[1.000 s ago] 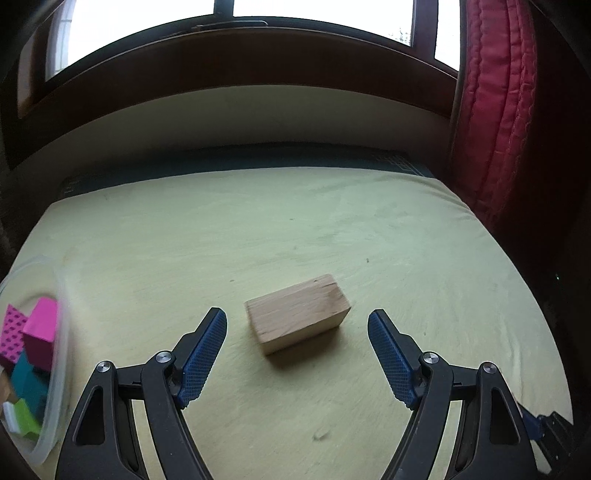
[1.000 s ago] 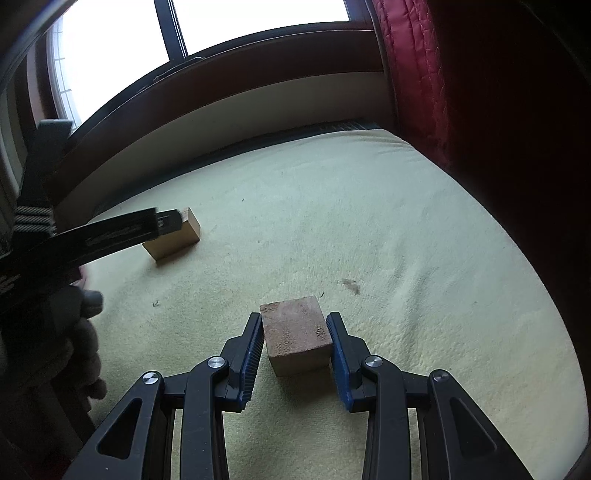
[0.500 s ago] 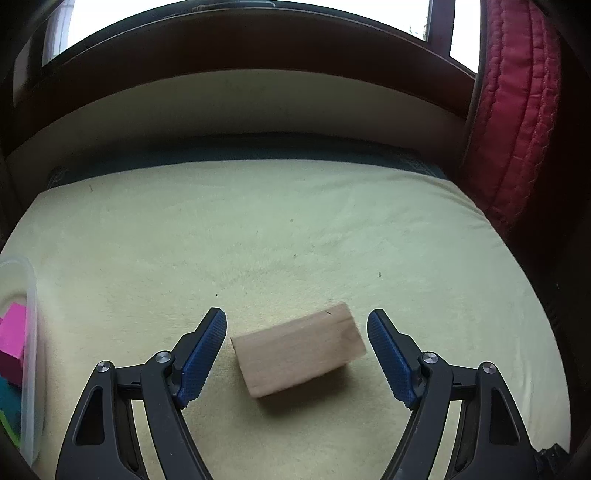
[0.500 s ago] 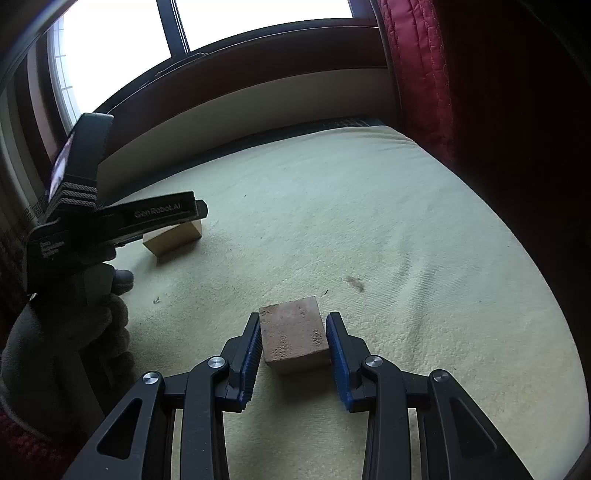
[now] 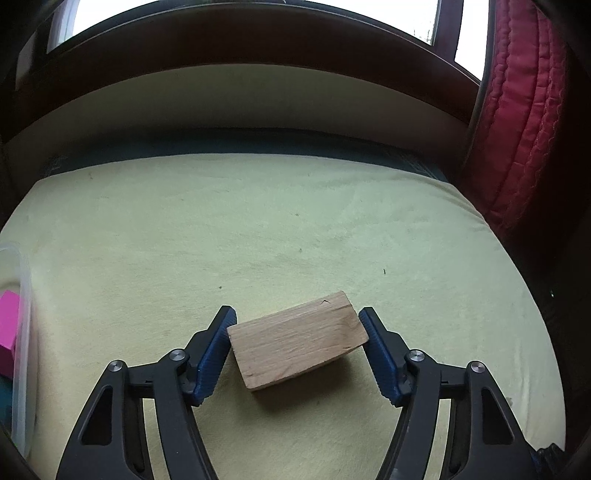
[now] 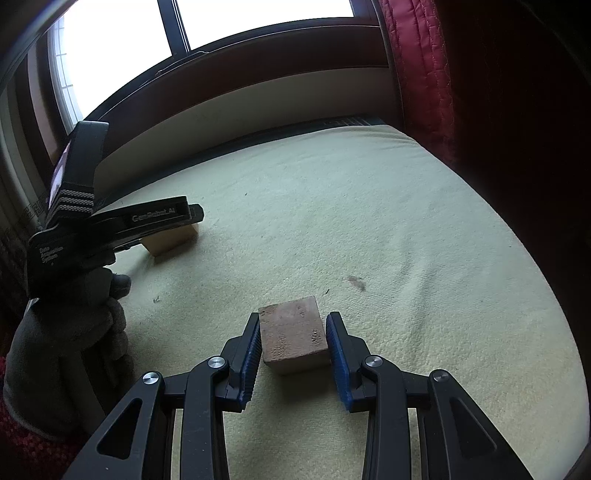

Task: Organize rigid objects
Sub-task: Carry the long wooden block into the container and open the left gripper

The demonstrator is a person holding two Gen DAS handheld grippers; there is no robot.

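- The left gripper (image 5: 297, 341) has its blue fingers (image 5: 212, 360) closed in on the two ends of a long wooden block (image 5: 297, 345); both pads seem to touch the wood, so it is pinching the block.
- This long wooden block lies flat on the pale yellow-green bed cover (image 5: 258, 229), turned a little so that its right end points away from the camera. A dark shadow lies under its near edge; I cannot tell if it is lifted from the cover.
- At the far left edge of the left wrist view stands a clear plastic container (image 5: 24, 332), with a pink block (image 5: 8, 328) inside it.
- The right gripper (image 6: 291, 341) stands around a small brown block (image 6: 291, 334). Its left finger (image 6: 251, 354) is against the side of the block, while a thin gap shows at the right finger, so I cannot tell if the grip is firm.
- The small brown block rests on the bed cover, in the near middle part of the right wrist view.
- In the right wrist view the left gripper is seen from the side at the left, held by a hand in a grey glove (image 6: 70, 332); the end of the long wooden block shows below its fingers.
- A red quilted cushion (image 5: 517, 122) stands at the right side of the bed, and a window (image 6: 258, 22) is behind it.
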